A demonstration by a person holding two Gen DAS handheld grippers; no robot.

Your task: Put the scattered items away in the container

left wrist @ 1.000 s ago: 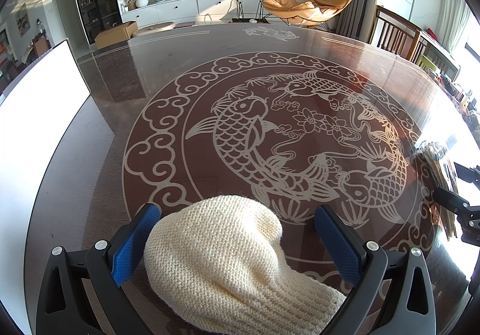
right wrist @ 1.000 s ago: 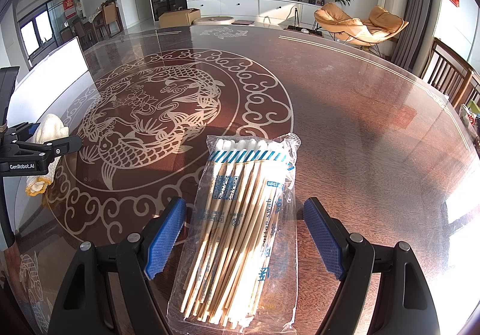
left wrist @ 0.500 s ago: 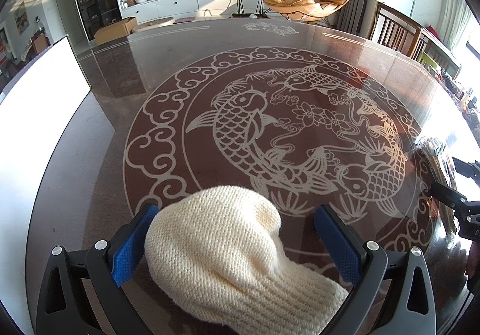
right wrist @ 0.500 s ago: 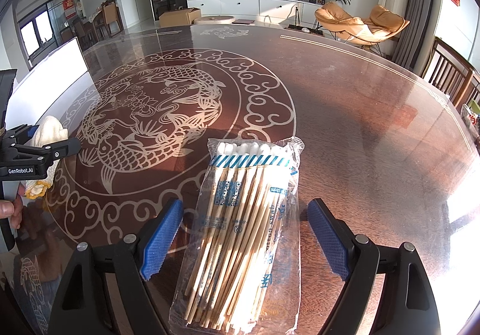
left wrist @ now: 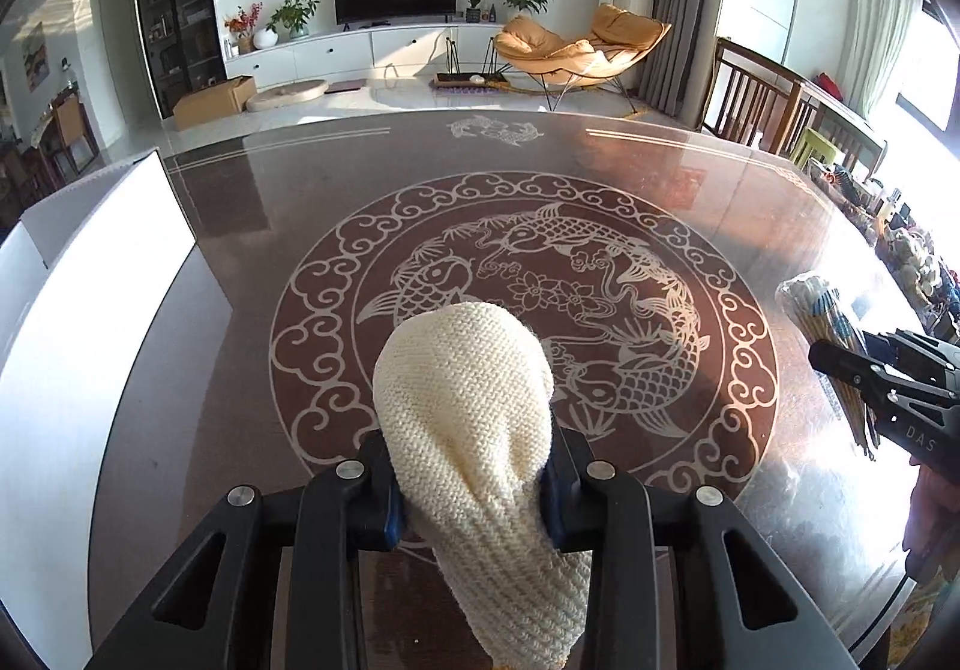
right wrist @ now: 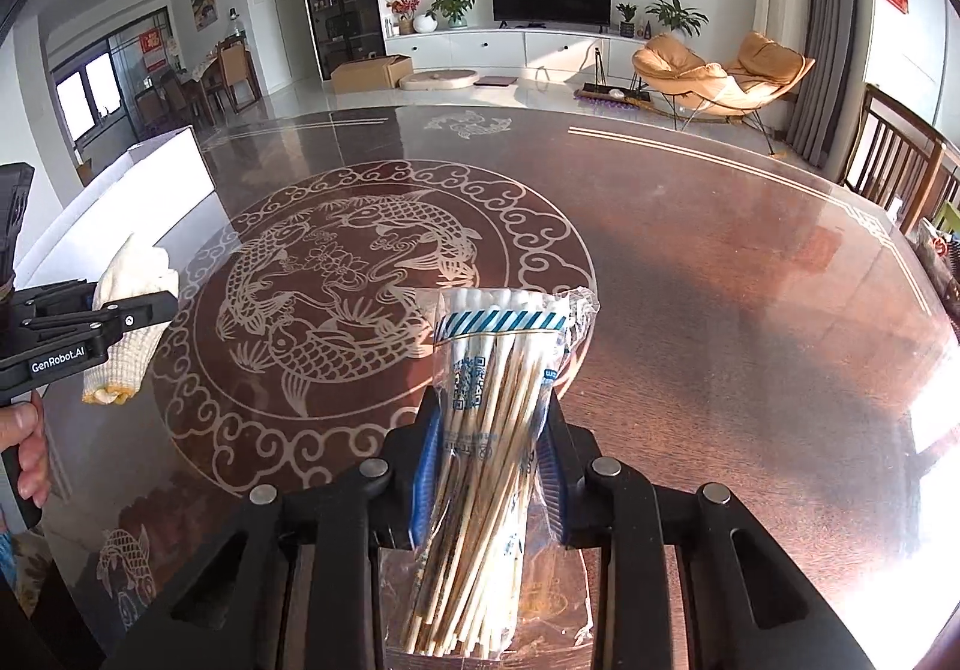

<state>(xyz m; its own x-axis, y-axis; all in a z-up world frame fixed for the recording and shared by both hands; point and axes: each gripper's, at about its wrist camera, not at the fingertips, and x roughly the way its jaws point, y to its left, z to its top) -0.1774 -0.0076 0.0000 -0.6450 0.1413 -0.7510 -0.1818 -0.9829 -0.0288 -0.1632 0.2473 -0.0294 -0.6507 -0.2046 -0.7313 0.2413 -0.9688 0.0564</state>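
My left gripper is shut on a cream knitted glove and holds it above the dark table. It also shows at the left of the right wrist view. My right gripper is shut on a clear bag of cotton swabs, lifted off the table. The bag also shows at the right of the left wrist view. A white container stands at the table's left edge; it also shows in the right wrist view.
The round glass-topped table has a carp pattern in its middle. Wooden chairs stand at the far right. Clutter lies along the right edge.
Both grippers have shut, the left on the glove and the right on the swab bag, and both items have risen off the table.
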